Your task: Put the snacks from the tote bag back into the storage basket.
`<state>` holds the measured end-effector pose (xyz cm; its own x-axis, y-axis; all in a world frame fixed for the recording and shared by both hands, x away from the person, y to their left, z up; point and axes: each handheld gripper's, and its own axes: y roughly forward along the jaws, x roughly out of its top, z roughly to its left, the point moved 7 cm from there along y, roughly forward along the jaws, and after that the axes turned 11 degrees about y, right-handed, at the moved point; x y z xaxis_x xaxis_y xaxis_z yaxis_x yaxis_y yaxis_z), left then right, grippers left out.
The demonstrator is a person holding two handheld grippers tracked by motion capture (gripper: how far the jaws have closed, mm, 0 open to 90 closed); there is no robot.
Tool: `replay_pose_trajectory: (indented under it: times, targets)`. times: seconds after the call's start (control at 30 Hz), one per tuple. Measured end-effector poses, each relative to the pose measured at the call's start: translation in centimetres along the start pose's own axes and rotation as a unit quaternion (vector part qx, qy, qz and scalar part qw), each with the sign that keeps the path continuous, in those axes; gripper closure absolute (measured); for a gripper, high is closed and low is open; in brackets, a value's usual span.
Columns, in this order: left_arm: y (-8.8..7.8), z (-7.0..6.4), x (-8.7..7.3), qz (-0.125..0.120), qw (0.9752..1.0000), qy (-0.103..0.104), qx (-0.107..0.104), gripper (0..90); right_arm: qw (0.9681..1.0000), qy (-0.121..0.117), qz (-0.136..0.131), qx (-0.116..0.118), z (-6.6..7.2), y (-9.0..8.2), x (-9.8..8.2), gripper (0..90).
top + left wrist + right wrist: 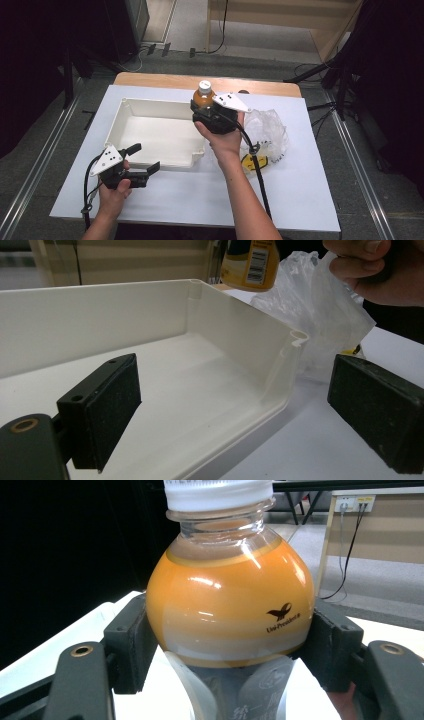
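An orange drink bottle (203, 95) with a white cap is held upright in the air by my right gripper (212, 111), above the far right corner of the white tray (130, 107). In the right gripper view the bottle (230, 605) sits squeezed between both black jaws. My left gripper (145, 160) stands open at the tray's near edge, with nothing between its jaws; in the left gripper view one jaw lies over the tray floor (200, 390) and the other outside the tray's corner. The bottle's lower part (250, 262) shows at the top of that view.
A crumpled clear plastic bag (267, 131) lies right of the tray, with a yellow and black item (252, 161) at its near edge. A white sheet (300, 200) covers the wooden table. Metal rails run along the floor on both sides.
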<state>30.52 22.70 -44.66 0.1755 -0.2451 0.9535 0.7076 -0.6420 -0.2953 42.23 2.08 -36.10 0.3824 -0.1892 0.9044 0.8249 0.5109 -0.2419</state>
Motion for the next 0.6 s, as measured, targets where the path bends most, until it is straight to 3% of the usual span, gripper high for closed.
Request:
replay_pose_trajectory:
  times: [0.6]
  targets:
    - [0.2,-0.2,0.1,0.001,1.0,0.0,-0.004,7.8,0.9997,-0.014,0.015,0.011,1.5,1.8,-1.1,31.7]
